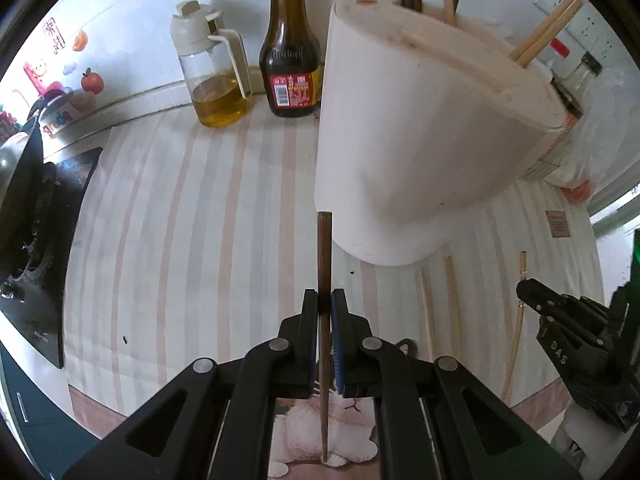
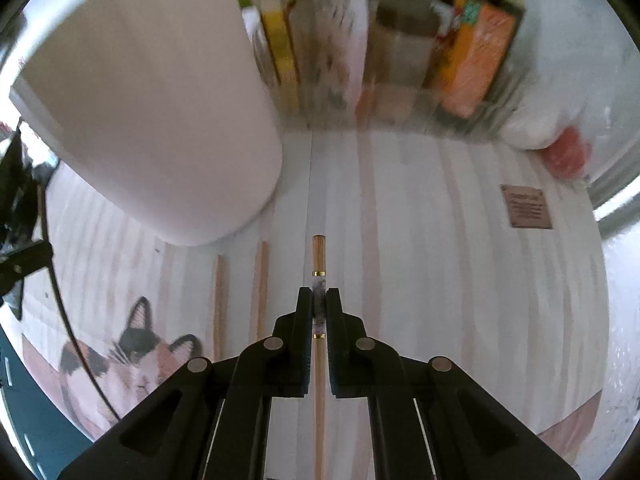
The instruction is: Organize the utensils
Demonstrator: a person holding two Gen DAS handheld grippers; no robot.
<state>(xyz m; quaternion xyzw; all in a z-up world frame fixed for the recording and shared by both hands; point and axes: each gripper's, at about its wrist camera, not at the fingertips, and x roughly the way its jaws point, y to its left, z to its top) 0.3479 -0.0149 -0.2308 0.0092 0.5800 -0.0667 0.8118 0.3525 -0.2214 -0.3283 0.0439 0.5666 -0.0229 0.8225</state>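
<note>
- Nearest: left tool (image 1: 324,300) clenched on a dark chopstick (image 1: 324,248); right tool (image 2: 319,300) clenched on a pale gold-banded chopstick (image 2: 319,252).
- Two loose chopsticks (image 2: 240,300) on the striped counter (image 1: 200,220).
- White holder (image 1: 420,140), chopsticks upright inside.
- Behind: oil jug (image 1: 212,72), sauce bottle (image 1: 290,52).

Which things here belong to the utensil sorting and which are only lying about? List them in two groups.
Belongs to the job:
dark chopstick clamped in the left gripper
light chopstick clamped in the right gripper
white holder
two loose chopsticks on the mat

Just lying about:
oil dispenser
sauce bottle
stove
</note>
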